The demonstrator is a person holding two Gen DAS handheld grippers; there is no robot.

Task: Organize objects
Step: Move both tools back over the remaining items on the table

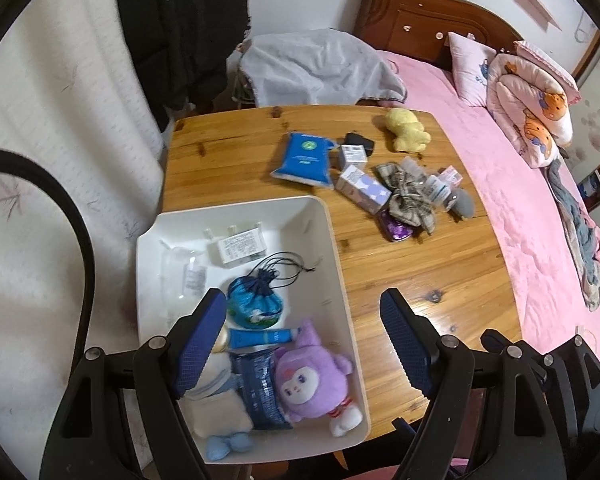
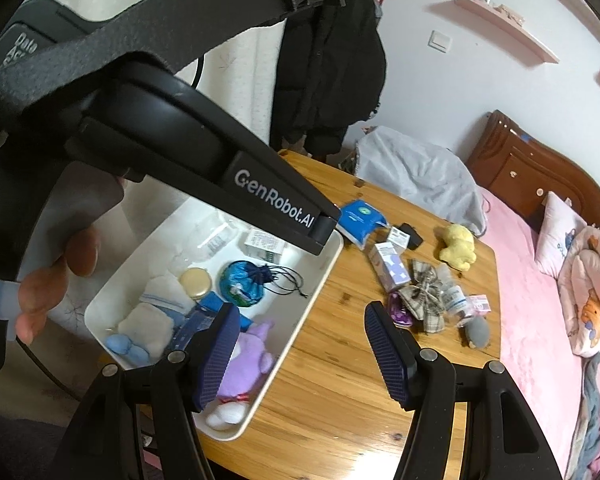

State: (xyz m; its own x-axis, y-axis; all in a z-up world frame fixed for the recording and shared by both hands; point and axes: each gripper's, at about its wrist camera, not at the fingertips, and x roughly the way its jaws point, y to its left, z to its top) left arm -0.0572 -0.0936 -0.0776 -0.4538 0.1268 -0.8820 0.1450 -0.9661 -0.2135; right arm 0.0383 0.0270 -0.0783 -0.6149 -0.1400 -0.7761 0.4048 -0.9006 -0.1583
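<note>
1. Objects for sorting are sitting in 2 groups on the wooden table (image 1: 420,272): some already lying inside the white bin (image 1: 236,216) at the table's left edge, the others lying loose on the far side toward the pink bed (image 1: 500,184)
2. Inside the bin I am seeing a purple plush toy (image 1: 308,384), a blue drawstring pouch (image 1: 256,304), a blue tube (image 1: 260,337), a small white box (image 1: 242,246) and a dark blue packet (image 1: 260,392)
3. Loose on the table are lying a blue tissue pack (image 1: 306,158), a yellow plush (image 1: 406,128), a purple-and-white carton (image 1: 362,190), a plaid bow (image 1: 406,196) and a grey felt piece (image 1: 462,204), the carton, bow and grey piece bunching close together
4. My left gripper (image 1: 300,340) is hovering over the bin's near right part with its jaws spread apart, gripping nothing
5. My right gripper (image 2: 300,352) is hanging above the bin's right rim and the bare table, fingers wide apart and empty
6. A person's hand (image 2: 48,276) is wrapping the left gripper's handle in the right wrist view
</note>
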